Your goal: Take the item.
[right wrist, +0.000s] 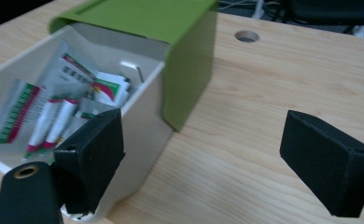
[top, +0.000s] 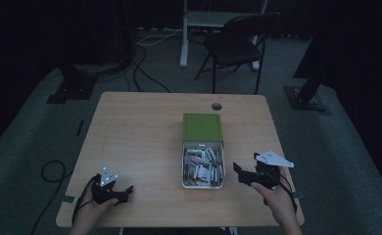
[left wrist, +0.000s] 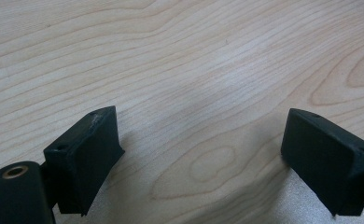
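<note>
My right gripper (top: 241,174) sits near the right edge of the table (top: 140,127), just beside the open drawer box (top: 202,169) — its jaws stand wide apart with nothing between them. In the right gripper view I see one jaw in front of the box's cream wall and the other over bare wood, well clear of it. The box lies at the middle of the table, a little to the right: a green sleeve (top: 202,127) covers its far half, and the cream tray is pulled out toward me, full of small white packets (right wrist: 54,112) with red and green print. A round cable hole (top: 217,106) is in the tabletop just past the sleeve.

My left gripper (top: 125,192) rests at the near left corner of the table, well apart from the box — jaws also spread wide, empty, hovering low over plain wood grain in the left gripper view. I hold each tool in one hand at the near edge. On the floor beyond the table stand a dark chair (top: 238,41) and some loose cables (top: 145,68).
</note>
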Available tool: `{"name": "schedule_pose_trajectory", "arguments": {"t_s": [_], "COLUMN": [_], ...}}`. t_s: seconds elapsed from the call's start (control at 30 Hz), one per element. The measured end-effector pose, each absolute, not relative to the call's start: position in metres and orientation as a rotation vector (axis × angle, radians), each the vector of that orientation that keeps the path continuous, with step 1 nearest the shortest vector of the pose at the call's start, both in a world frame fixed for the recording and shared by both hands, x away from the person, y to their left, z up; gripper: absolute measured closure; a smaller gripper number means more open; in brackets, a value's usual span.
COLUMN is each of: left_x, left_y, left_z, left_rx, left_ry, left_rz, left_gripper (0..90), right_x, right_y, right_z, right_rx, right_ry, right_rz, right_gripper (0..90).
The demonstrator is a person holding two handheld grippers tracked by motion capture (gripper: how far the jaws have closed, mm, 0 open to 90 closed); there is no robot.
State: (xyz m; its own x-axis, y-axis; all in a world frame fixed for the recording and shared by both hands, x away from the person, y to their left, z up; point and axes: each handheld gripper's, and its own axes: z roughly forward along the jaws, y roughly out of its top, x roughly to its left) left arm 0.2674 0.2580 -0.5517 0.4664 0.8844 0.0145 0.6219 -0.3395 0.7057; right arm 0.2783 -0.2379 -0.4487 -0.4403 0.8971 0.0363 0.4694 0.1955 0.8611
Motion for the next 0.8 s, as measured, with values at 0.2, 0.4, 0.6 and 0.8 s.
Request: {"name": "schedule_pose_trajectory", "arguments": {"t_s": [0.2,0.4,0.6,0.8], "left_x": [0.267,0.267,0.267,0.267], "left_y": [0.258,0.258,0.258,0.258], "left_z": [-0.552,-0.552,-0.552,-0.552], "left_rx": [2.08,2.078,2.078,2.078], "left_ry": [1.248,1.25,1.25,1.25], "left_rz": [0.532,0.533,0.533,0.533], "left_gripper": [12.2,12.2,12.2,12.2], "right_x": [0.277,0.275,0.274,0.273], "right_y": [-0.225,-0.205,-0.194,-0.181], "right_z": [-0.438,-0.432,-0.43,-0.428], "right_rx": [1.224,1.173,1.148,1.11], "right_ry": [2.001,2.02,2.01,2.042], "right_rz": [1.231,1.263,1.304,1.34], "right_gripper": [15.7,22.0,27.3,31.4]}}
